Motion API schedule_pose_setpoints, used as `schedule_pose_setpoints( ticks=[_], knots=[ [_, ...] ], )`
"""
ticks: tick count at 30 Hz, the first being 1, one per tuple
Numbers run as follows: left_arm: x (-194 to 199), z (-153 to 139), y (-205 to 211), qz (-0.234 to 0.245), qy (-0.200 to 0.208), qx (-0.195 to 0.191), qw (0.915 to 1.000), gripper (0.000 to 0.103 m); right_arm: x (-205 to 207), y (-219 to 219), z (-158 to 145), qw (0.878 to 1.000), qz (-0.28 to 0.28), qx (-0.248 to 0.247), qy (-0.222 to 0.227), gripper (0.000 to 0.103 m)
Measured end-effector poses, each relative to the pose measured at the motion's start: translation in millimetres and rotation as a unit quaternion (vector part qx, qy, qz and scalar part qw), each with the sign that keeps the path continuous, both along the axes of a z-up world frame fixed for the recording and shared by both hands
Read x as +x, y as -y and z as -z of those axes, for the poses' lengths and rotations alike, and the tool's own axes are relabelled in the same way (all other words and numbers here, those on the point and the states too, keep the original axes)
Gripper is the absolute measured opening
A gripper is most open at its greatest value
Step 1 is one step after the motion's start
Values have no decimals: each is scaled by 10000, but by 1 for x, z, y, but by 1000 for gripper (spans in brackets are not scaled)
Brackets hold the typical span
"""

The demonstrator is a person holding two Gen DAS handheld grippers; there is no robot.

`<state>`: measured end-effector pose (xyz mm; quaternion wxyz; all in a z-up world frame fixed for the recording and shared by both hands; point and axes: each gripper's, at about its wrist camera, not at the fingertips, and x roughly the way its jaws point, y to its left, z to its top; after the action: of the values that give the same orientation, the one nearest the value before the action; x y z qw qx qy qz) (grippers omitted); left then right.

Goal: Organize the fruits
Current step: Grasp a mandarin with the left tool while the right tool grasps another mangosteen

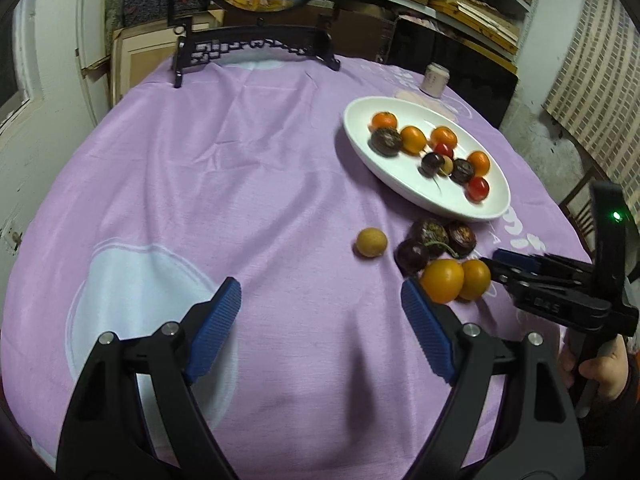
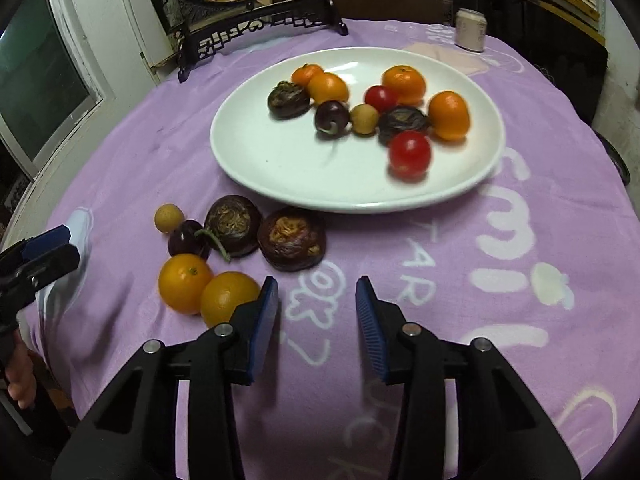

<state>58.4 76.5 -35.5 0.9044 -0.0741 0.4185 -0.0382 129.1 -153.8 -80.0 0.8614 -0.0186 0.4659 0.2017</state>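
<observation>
Nearest, the left gripper (image 1: 321,300) hangs above a round table draped in a purple cloth (image 1: 224,168), its blue-padded jaws spread wide with nothing between them. The right gripper (image 2: 317,295) hovers near the table's near edge, jaws also parted and empty, over white lettering printed on the cloth.

Just beyond the grippers, a cluster of loose fruit lies on the cloth: two oranges (image 2: 208,288) touching each other, the nearer one partly hidden behind the right gripper's left pad. Behind them sit a dark cherry (image 2: 188,240) with a green stem, two wrinkled dark fruits (image 2: 264,232) side by side, and a small tan round fruit (image 2: 169,218) slightly apart to the left.

Farther on, toward the right side of the table, a white oval plate (image 2: 280,168) holds four oranges, two red tomatoes, two wrinkled dark fruits, a cherry and a tan fruit; several are smeared by blur.

At the far edge stand a small pale jar (image 2: 471,29) and a carved dark stand (image 1: 256,46) holding a round picture, cut off at the top.
</observation>
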Motion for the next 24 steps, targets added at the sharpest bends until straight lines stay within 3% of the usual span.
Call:
schedule_pose_setpoints(
  ticks=[5, 11, 21, 23, 24],
  knots=[
    [4, 3, 17, 290, -96, -6, 9995, 84, 16, -19, -2, 9996, -243, 25, 157, 43],
    [2, 3, 33, 553, -185, 33, 9983, 84, 25, -15, 0, 9996, -221, 154, 12, 39],
    [15, 17, 75, 1019, -362, 289, 9937, 84, -33, 39, -13, 10000, -56, 35, 53, 39],
    [25, 25, 79, 990, -474, 284, 9936, 80, -41, 49, -8, 10000, -3, 34, -53, 39],
    [28, 28, 80, 990, -508, 261, 9934, 70, -43, 52, -5, 9999, 17, 49, -91, 39]
  ],
)
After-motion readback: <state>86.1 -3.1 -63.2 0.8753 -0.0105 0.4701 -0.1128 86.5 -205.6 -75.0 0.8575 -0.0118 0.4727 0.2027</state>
